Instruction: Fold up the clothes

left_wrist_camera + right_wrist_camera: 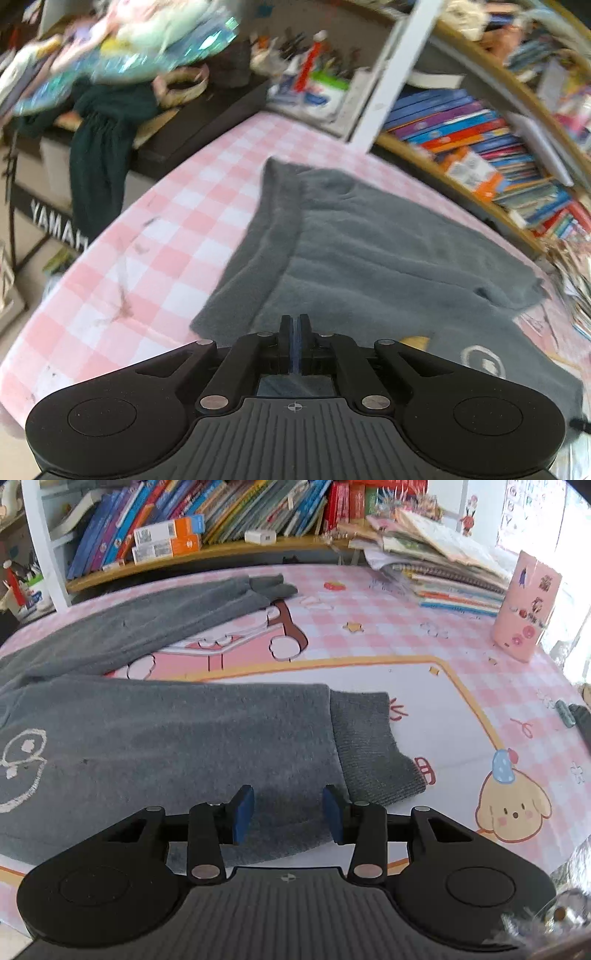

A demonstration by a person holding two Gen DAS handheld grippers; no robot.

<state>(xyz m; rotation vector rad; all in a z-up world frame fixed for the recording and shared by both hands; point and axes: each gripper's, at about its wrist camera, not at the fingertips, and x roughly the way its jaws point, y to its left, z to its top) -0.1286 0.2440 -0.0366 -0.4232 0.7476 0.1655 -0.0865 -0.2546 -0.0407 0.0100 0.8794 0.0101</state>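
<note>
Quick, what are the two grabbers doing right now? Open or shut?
Left gripper: jaws shut, above the grey garment, nothing visibly held.
Right gripper: jaws open, over the grey garment's leg near its cuff, holding nothing.

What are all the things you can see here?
Grey garment: one, grey, with a white drawing on it, spread flat on the table.
Table cover: one, pink and white checks with cartoon pictures, under the garment.
Books: many, lots of colours, on the shelf behind the table.
Notebook pile: one stack, mixed colours, on the table's far right.
Pink box: one, pink with stickers, standing by the notebook pile.
Dark green cloth: one, hanging off the black Yamaha keyboard.
Left gripper: black, closed, above the garment; whether it pinches any fabric can't be seen.
Right gripper: black with blue pads, open, over the garment near its ribbed cuff.
</note>
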